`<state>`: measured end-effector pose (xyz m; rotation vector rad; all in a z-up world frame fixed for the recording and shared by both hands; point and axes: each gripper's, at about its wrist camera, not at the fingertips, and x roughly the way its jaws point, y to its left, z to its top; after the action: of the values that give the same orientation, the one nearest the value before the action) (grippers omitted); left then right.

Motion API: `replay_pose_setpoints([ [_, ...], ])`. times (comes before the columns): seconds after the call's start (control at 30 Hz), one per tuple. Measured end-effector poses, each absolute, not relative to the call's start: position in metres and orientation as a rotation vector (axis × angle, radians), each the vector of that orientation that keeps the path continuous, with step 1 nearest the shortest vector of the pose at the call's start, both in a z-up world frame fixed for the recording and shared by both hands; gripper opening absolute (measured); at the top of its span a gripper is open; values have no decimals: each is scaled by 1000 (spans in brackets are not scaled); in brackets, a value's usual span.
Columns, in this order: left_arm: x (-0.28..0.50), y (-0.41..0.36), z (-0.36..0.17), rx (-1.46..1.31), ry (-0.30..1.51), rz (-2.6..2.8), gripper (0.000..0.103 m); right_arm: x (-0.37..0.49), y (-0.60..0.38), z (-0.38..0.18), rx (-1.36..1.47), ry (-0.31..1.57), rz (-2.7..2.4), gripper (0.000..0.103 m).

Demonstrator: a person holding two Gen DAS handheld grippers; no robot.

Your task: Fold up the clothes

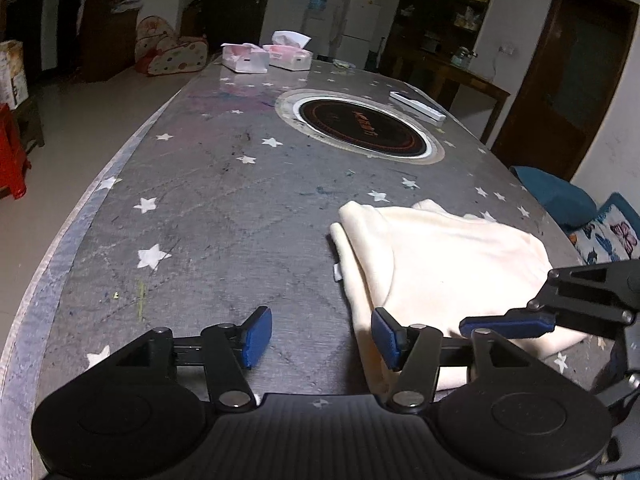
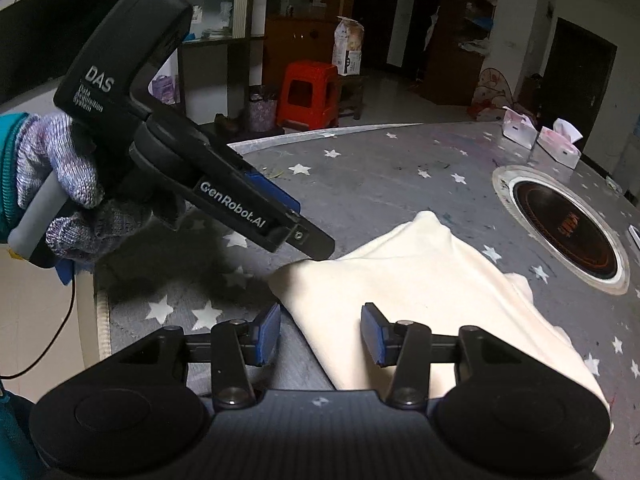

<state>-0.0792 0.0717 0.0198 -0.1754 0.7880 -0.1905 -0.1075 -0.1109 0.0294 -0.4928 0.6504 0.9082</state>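
A cream garment (image 1: 440, 264) lies folded in a rough bundle on the grey star-patterned table (image 1: 208, 208); it also shows in the right wrist view (image 2: 420, 280). My left gripper (image 1: 322, 338) is open just above the table, its right finger over the garment's near left edge, nothing between the pads. My right gripper (image 2: 320, 334) is open and empty, low over the garment's near corner. In the left wrist view the right gripper (image 1: 516, 322) comes in from the right over the garment's near edge. In the right wrist view the left gripper (image 2: 296, 224), held by a gloved hand (image 2: 68, 184), hovers at the garment's left corner.
A round black induction hob (image 1: 360, 124) is set into the table's middle. Two pink tissue packs (image 1: 266, 56) sit at the far end, and a white power strip (image 1: 418, 106) lies beyond the hob. A red stool (image 2: 308, 96) stands on the floor past the table edge.
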Motion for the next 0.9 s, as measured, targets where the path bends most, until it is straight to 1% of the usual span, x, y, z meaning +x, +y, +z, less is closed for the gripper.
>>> replay_pose_setpoints([
  [0.13,-80,81,23,-243,786,-173,63,-111,-94,23,-582,622,923,45],
  [0.17,-80,83,24,-266,787,-172,63,-112,-90,21,-604,616,925,44],
  [0.23,-80,85,26,-313,791,-171,67,-113,-83,16,-639,604,915,41],
  [0.27,-80,86,27,-334,791,-175,67,-113,-80,13,-652,599,907,39],
  [0.3,-80,85,28,-350,791,-179,71,-113,-78,11,-665,594,899,33],
  [0.33,-80,85,29,-365,790,-182,75,-113,-76,10,-664,592,894,30],
  [0.37,-79,84,29,-381,791,-187,77,-113,-76,11,-655,591,889,21],
  [0.4,-77,84,30,-400,794,-191,79,-111,-78,13,-634,592,888,15],
  [0.47,-72,83,30,-451,804,-200,81,-107,-85,19,-570,602,893,10],
  [0.63,-56,85,21,-640,869,-221,81,-97,-106,38,-410,612,887,8],
  [0.8,-40,80,9,-770,945,-244,80,-96,-124,53,-331,606,891,7],
  [0.87,-35,77,4,-806,964,-251,76,-96,-130,57,-305,604,893,7],
  [0.9,-33,75,1,-821,975,-259,71,-95,-132,58,-298,601,891,7],
])
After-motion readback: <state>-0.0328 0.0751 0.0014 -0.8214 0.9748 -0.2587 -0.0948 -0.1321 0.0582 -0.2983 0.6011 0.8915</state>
